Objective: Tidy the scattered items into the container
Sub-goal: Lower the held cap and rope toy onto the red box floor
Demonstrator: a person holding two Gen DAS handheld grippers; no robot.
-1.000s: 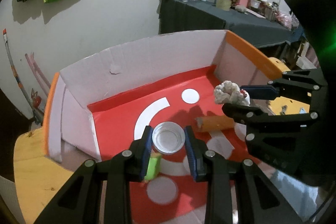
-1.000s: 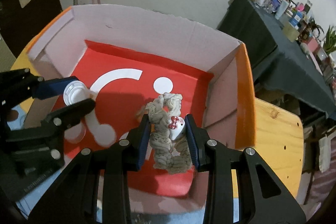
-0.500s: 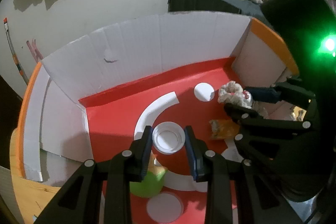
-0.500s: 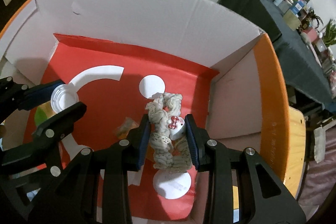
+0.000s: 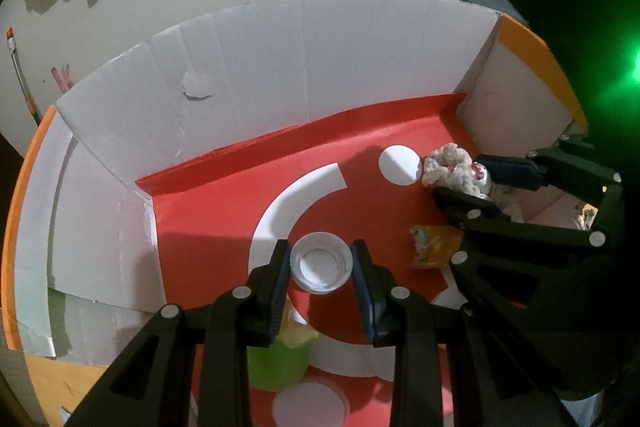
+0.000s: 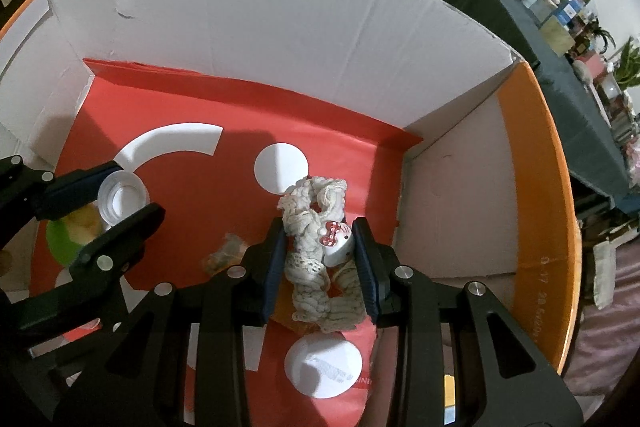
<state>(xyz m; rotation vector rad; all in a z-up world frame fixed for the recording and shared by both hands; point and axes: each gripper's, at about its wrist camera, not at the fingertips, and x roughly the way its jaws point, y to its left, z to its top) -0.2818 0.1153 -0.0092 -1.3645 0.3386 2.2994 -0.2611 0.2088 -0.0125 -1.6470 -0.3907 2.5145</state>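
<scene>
Both tongs are sinking deeper into the box (image 5: 304, 67) vs 1 s ago: left tongs (image 5: 320, 263) clamping clear cup (image 5: 321, 264) mid-floor, right tongs (image 6: 320, 251) clamping scrunchie (image 6: 316, 227) nr right wall.

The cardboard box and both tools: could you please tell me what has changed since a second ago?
Both tools have come down into the white-walled cardboard box with the red floor. The left tool remains shut on the small clear plastic cup; the right tool remains shut on the cream knitted scrunchie. Nothing released.
</scene>
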